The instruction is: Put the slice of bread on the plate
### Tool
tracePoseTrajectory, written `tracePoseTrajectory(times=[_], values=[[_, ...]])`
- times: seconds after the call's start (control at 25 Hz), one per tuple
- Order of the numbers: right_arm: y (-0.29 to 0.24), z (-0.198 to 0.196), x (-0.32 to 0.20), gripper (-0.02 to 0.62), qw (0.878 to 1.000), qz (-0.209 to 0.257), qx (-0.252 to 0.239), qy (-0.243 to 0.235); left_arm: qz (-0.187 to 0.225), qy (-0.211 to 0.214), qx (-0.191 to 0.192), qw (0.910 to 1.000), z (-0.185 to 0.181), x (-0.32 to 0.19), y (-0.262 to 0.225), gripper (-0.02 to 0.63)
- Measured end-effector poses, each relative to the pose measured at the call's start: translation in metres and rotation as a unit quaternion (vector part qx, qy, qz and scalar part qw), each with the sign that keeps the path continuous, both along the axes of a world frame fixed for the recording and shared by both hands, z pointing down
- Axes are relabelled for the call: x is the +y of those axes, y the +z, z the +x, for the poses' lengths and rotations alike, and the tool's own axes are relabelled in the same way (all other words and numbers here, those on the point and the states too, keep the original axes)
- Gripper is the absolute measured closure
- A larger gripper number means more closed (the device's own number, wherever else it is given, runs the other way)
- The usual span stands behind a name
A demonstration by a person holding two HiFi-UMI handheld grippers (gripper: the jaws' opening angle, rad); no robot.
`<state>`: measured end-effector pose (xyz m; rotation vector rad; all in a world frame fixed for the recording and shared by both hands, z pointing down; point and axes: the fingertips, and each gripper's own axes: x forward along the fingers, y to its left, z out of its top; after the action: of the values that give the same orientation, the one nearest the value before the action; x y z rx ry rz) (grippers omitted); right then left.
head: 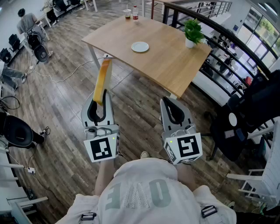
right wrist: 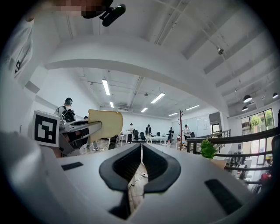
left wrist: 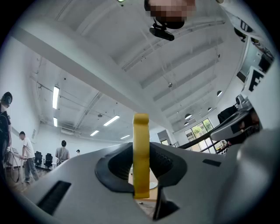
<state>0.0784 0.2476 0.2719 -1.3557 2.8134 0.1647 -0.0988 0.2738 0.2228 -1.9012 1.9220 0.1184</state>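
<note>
A slice of bread (head: pixel 103 81) with a yellow-brown crust stands upright and edge-on in my left gripper (head: pixel 102 97), which is shut on its lower end. In the left gripper view the bread (left wrist: pixel 141 153) rises as a narrow yellow strip between the pads. My right gripper (head: pixel 169 101) hovers beside it to the right, shut with nothing in it (right wrist: pixel 141 159). From the right gripper view the bread (right wrist: pixel 105 124) shows its broad pale face. A small white plate (head: pixel 140 47) lies on the wooden table (head: pixel 175 65) well beyond both grippers.
A potted plant (head: pixel 192 31) stands at the table's right corner, and a cup and a bottle (head: pixel 131 13) at its far edge. A black railing (head: pixel 218 39) runs behind. A black chair (head: pixel 245 113) is at right. Cables cross the wooden floor (head: pixel 65 78).
</note>
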Motion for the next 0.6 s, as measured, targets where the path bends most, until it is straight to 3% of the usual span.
tracePoseTrajectory(times=[0.6], values=[[0.014, 0.005, -0.025, 0.575, 1.0, -0.01, 0.007, 0.016, -0.011, -0.011, 0.006, 0.9999, -0.014, -0.02, 0.007, 0.518]])
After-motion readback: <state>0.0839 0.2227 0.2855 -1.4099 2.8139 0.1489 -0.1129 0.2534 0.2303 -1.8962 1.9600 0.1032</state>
